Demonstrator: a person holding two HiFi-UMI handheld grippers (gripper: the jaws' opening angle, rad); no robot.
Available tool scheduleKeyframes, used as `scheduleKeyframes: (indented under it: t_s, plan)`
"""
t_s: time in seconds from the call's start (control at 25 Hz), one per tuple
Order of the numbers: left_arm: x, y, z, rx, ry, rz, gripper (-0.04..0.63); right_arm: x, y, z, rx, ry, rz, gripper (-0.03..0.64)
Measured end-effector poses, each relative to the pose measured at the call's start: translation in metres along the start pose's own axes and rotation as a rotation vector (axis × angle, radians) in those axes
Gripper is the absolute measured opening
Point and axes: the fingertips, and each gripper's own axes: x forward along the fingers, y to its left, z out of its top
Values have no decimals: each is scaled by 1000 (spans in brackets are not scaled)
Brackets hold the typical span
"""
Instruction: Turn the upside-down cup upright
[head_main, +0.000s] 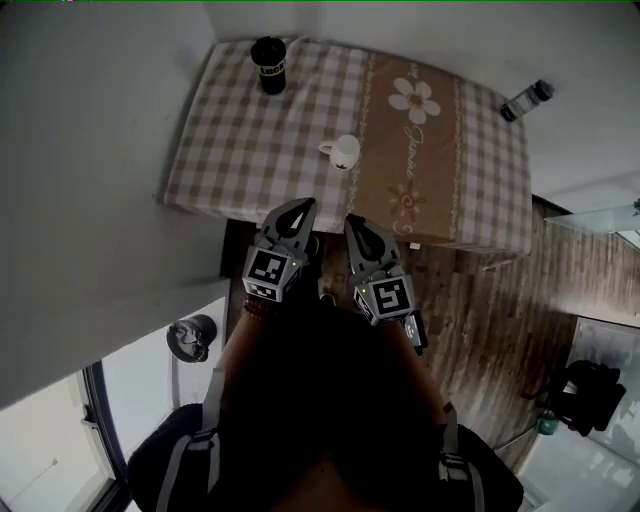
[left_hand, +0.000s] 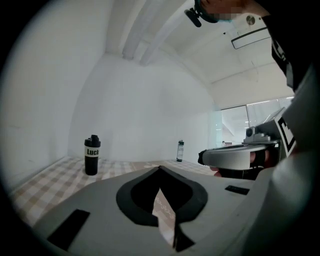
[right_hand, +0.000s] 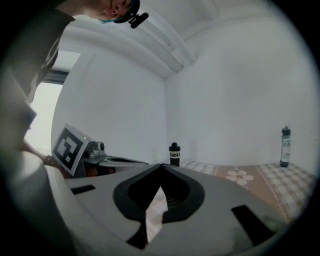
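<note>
A small white cup (head_main: 343, 152) with its handle to the left stands near the middle of the checked tablecloth (head_main: 240, 150), at the edge of its brown flowered strip. My left gripper (head_main: 299, 206) and right gripper (head_main: 356, 222) hang side by side just short of the table's near edge, both pointing at the table and both shut with nothing between the jaws. In the left gripper view the closed tips (left_hand: 160, 168) hide the cup. The right gripper view shows the same with its tips (right_hand: 161, 165) together.
A black bottle (head_main: 268, 64) stands at the table's far left, also the black bottle (left_hand: 92, 155) (right_hand: 174, 154). A slim bottle (head_main: 527, 100) (left_hand: 180, 150) (right_hand: 285, 146) is at the far right edge. White wall at left, wooden floor (head_main: 470, 320) below.
</note>
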Motion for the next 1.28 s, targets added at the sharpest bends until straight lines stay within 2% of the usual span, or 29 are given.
scheduleKeyframes:
  t_s: [0.12,0.2,0.28,0.4,0.56,0.8,0.88,0.96,1.08,1.16,1.28]
  plan:
    - [-103,-69,-43,-19,-15,37,11,-106,84,-24,23,-15,37,-2]
    - [-136,-93,-49,-38,-32,30,11,-141,110,-38,39,-3,45,-2]
    - [-129,-88,-43,-16,-38,-25,11,-129,104,-42,38,16,17,-2]
    - [-107,-63,-50,31,3,-102,11,-99,88,-39,40,31,-52,-2]
    - [-85,-40,-77,20,47,-147,11,-84,70,-35,53,45,-123,-2]
    - [-73,-36,-95,168,126,-322,11,-67,43,-38,10,52,-91,-1]
    - [-66,-33,-105,205,139,-346,13,-65,33,-47,-11,63,-95,0]
    - [-57,-29,-117,227,173,-357,71,-64,26,-59,-30,70,-104,0]
    - [-44,-23,-138,258,251,-362,81,-61,21,-69,-11,77,-112,0]
    - [-38,-25,-153,272,317,-389,126,-63,21,-74,-13,80,-97,0]
    - [-33,-31,-169,302,382,-431,126,-64,14,-81,2,68,-106,0]
